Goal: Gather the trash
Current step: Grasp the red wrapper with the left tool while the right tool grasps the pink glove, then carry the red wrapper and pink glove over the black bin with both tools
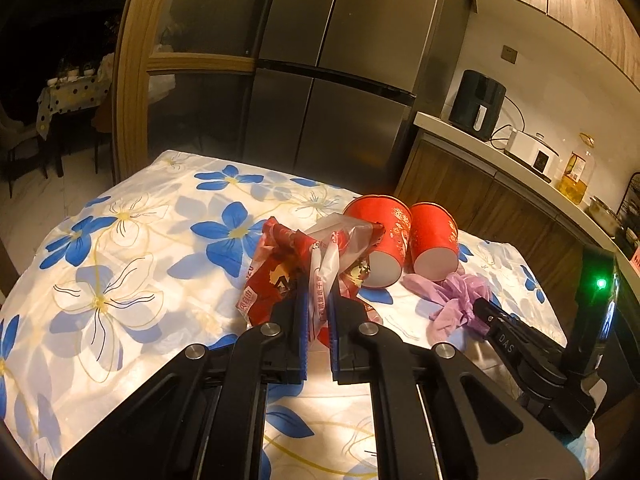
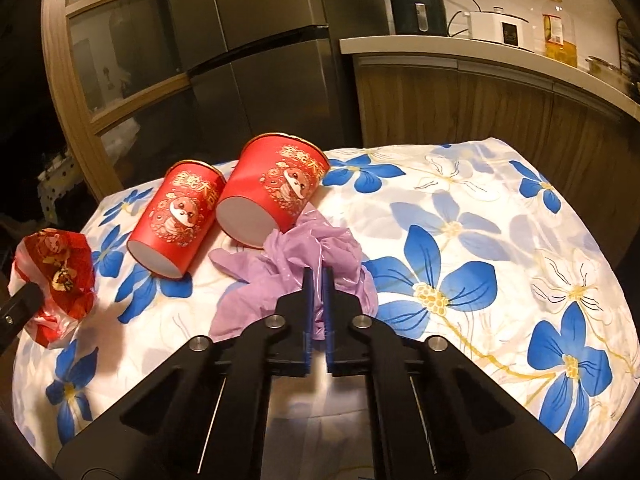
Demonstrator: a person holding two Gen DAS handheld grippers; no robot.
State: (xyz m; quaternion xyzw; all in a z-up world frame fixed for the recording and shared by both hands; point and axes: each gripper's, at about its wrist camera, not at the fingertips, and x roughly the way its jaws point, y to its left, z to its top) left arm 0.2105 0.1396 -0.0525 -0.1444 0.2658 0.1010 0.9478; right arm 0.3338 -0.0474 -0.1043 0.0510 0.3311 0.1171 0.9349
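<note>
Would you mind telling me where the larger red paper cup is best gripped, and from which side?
The larger red cup lies tipped on its side, base towards the camera, against the smaller cup and touching the purple glove. I would probably pinch its far rim, one finger inside the mouth, coming from its right side, which looks free of the neighbouring cup.

2 cups (image 2: pixel 224 204) on tablecloth (image 2: pixel 480 208) | wrapper (image 2: pixel 56 272) left | glove (image 2: pixel 296 264) before cups
</note>
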